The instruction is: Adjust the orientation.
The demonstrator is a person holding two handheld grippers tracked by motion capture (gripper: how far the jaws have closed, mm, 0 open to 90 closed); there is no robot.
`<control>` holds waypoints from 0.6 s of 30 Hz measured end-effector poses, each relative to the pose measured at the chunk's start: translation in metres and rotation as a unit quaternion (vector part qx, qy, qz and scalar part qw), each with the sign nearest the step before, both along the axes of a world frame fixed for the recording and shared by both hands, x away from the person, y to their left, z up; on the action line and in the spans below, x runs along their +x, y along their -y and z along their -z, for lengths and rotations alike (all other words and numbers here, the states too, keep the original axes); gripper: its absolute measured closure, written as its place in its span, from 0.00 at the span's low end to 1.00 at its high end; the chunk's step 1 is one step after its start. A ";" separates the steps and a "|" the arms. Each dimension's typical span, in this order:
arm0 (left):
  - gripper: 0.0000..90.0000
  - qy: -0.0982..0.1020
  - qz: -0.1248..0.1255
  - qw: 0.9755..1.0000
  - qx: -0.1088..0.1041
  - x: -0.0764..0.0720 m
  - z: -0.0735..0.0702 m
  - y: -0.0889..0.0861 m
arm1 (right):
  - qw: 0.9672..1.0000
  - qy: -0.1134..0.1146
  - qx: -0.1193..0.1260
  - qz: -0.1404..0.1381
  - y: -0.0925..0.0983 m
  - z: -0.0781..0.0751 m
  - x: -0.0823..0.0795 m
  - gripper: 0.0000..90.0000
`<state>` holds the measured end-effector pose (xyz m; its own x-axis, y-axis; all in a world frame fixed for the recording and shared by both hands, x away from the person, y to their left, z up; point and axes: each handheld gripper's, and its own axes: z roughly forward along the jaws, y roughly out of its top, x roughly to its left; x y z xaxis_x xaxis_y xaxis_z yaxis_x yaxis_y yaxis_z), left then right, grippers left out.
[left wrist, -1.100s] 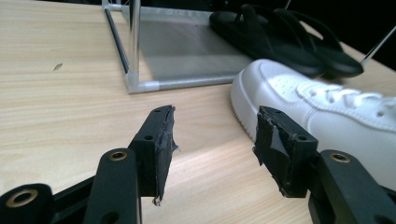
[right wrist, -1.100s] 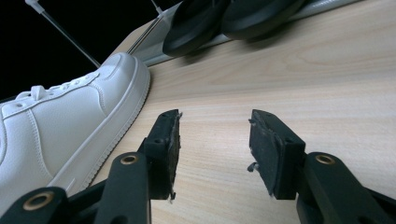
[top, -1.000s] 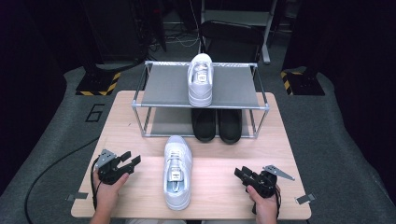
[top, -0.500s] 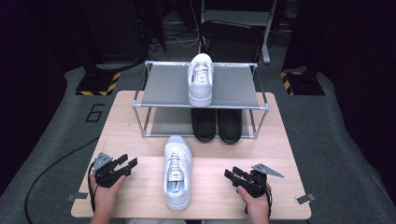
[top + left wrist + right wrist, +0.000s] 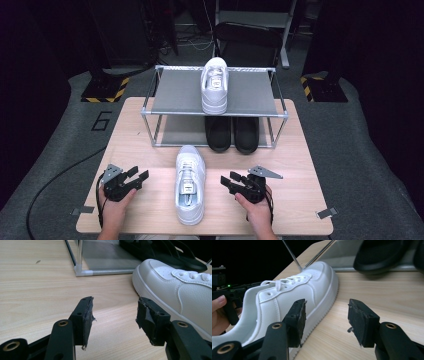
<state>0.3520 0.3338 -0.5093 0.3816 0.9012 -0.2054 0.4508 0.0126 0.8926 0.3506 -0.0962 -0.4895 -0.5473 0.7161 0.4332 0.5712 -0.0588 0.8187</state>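
A white sneaker point(image 5: 189, 183) lies on the near middle of the tabletop point(image 5: 295, 165), toe pointing far toward the rack point(image 5: 218, 113), heel at the near edge. The left gripper point(image 5: 131, 178) sits to its left and the right gripper point(image 5: 231, 182) to its right, both with jaws spread and nothing between them — each near the shoe but apart from it. A second white sneaker point(image 5: 215, 85) stands on the rack's top shelf, and a black pair point(image 5: 233, 133) sits on the lower one.

The shoe looks light and easy to lift, though bulky for jaws this narrow. Its upper seems to be smooth synthetic leather, probably a bit slick, and the side walls would likely give under a squeeze. The rubber sole rim is stiffer and textured, so it should offer the surest bite. In the right gripper view the sneaker point(image 5: 287, 300) shows its side wall and heel collar close to the jaws; the collar edge looks thin enough to pinch between the pads point(image 5: 298, 317). In the left gripper view the toe point(image 5: 162, 277) lies just right of the jaws — rounded and smooth, a poor place to grip.

Best holds, as I judge it: the heel collar, or across the midfoot from both sides. It is not fragile, so a firm squeeze should do no harm
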 end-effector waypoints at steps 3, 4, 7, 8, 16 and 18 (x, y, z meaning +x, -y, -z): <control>0.51 -0.002 0.000 1.000 -0.001 0.000 0.001 0.000 | 1.000 0.002 0.008 -0.018 -0.011 -0.007 0.002 0.54; 0.51 -0.005 0.003 1.000 -0.003 0.000 0.001 -0.001 | 1.000 0.006 0.011 -0.022 -0.015 -0.010 0.002 0.53; 0.51 -0.005 0.004 1.000 -0.003 0.000 0.001 0.000 | 0.999 0.006 0.016 -0.036 -0.026 -0.013 -0.001 0.52; 0.51 -0.005 0.005 1.000 -0.002 0.000 0.001 -0.001 | 0.999 0.002 0.020 -0.039 -0.029 -0.012 -0.002 0.52; 0.51 -0.005 0.001 1.000 -0.007 0.000 0.001 -0.002 | 0.996 -0.020 0.034 -0.076 -0.059 -0.004 -0.015 0.48; 0.51 -0.008 0.002 1.000 -0.006 0.000 0.001 -0.003 | 0.996 -0.011 0.022 -0.083 -0.064 -0.003 -0.016 0.48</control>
